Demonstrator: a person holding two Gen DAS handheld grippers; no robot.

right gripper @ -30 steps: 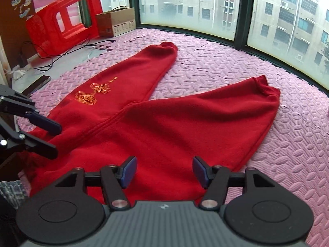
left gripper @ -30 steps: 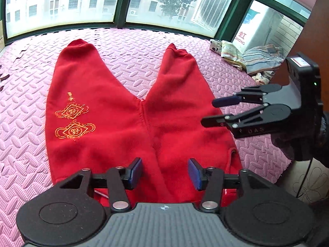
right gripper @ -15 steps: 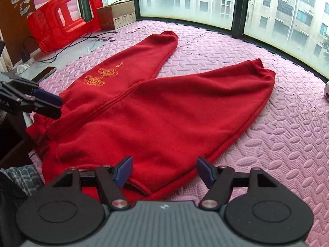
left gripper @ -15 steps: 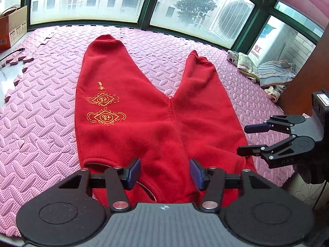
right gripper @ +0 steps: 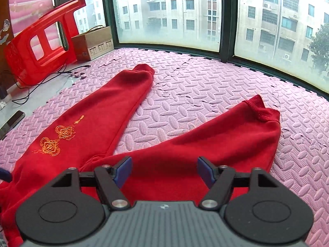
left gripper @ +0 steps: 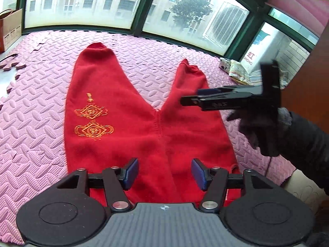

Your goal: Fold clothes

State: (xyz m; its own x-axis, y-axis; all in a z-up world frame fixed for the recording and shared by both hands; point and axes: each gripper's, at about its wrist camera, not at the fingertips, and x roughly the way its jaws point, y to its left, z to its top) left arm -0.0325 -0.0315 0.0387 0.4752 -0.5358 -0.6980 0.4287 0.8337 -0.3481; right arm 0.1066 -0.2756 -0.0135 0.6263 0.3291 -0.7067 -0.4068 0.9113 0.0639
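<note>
Red trousers (left gripper: 144, 127) lie flat on the pink foam mat (left gripper: 37, 107), legs spread in a V, gold embroidery (left gripper: 92, 121) on the left leg. They also show in the right wrist view (right gripper: 164, 154). My left gripper (left gripper: 164, 174) is open and empty above the waist end. My right gripper (right gripper: 164, 171) is open and empty over the right leg's upper part; it also shows in the left wrist view (left gripper: 197, 97), hovering above the right leg. The waistband is hidden under the gripper bodies.
A pile of folded clothes (left gripper: 246, 74) lies at the mat's far right. A red plastic stool (right gripper: 39, 41), a cardboard box (right gripper: 94, 43) and cables (right gripper: 41, 82) stand left of the mat. Windows line the far edge.
My right gripper has moved forward and inward over the right trouser leg. My left gripper has shifted slightly. The trousers have not moved.
</note>
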